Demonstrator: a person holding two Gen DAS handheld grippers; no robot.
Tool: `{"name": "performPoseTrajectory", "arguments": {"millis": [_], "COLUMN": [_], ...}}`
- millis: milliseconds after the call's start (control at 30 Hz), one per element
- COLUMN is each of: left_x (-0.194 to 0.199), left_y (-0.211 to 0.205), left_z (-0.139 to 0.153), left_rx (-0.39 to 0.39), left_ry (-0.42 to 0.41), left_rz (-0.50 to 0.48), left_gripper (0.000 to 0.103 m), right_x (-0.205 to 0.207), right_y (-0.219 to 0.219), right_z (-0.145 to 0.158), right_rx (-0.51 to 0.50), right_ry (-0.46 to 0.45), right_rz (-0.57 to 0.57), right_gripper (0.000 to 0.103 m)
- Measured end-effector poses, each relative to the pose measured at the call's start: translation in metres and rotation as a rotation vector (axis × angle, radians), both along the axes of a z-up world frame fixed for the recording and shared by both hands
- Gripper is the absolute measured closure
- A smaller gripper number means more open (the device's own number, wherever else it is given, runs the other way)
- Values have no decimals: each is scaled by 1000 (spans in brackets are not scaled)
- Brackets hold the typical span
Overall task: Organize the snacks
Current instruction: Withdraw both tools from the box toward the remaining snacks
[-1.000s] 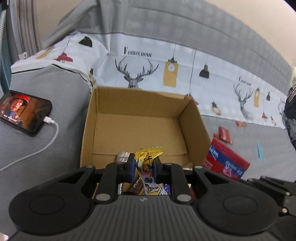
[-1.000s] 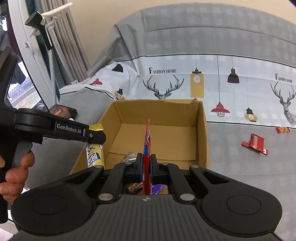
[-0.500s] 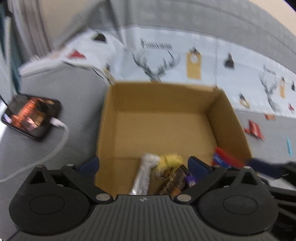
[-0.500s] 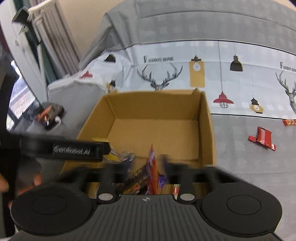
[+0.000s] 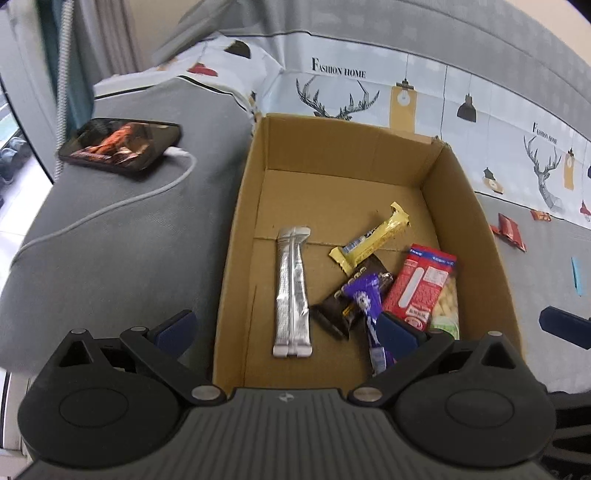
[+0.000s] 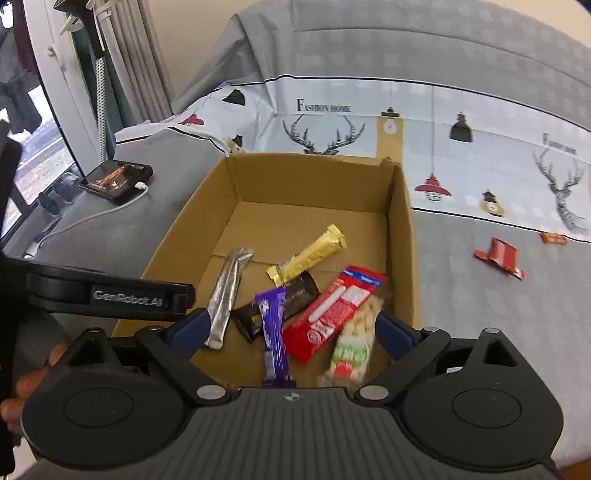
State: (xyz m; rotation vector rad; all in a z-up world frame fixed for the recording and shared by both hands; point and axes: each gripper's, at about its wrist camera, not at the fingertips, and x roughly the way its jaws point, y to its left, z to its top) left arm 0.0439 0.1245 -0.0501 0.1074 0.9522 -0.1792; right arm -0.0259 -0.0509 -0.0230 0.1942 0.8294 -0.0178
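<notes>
Grey sofa draped in a white deer-and-lamp print cover. Beige wall behind. Grey curtains and a daylit window at left. Phone charging on the cushion.

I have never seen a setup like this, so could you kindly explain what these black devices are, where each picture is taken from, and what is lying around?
A person holds two hand-operated pincers, each carrying a camera that looks along its fingers. One picture comes from the left gripper, the other from the right gripper. Both are open and hold nothing. Below them an open brown cardboard box sits on a grey cover. It contains a silver foil packet, a yellow bar, a dark brown bar, a purple wrapper and a red snack packet. A red wrapper lies outside, and a charging phone to the left.
</notes>
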Motion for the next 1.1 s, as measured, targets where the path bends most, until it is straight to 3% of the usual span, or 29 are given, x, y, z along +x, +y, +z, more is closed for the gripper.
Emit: {"name": "performPoseTrajectory", "arguments": {"millis": [333,767,1100], "left_x": [-53,-103,-118], "left_y": [5,16,14], "left_z": [26,40,37], "left_rx": [38,19,39], "left_ry": [-121,-151,-142], "left_rz": [-13,48,25], "left_gripper": [0,0,0], "right_x": [-59,-111,-126], "right_y": [25,30,27], "right_z": [28,43,45], "right_rx": [-77,-96,-73], "right_ry": [-90,-160,-177], "right_rz": [-35,-83,-93], "right_gripper": [3,2,1]}}
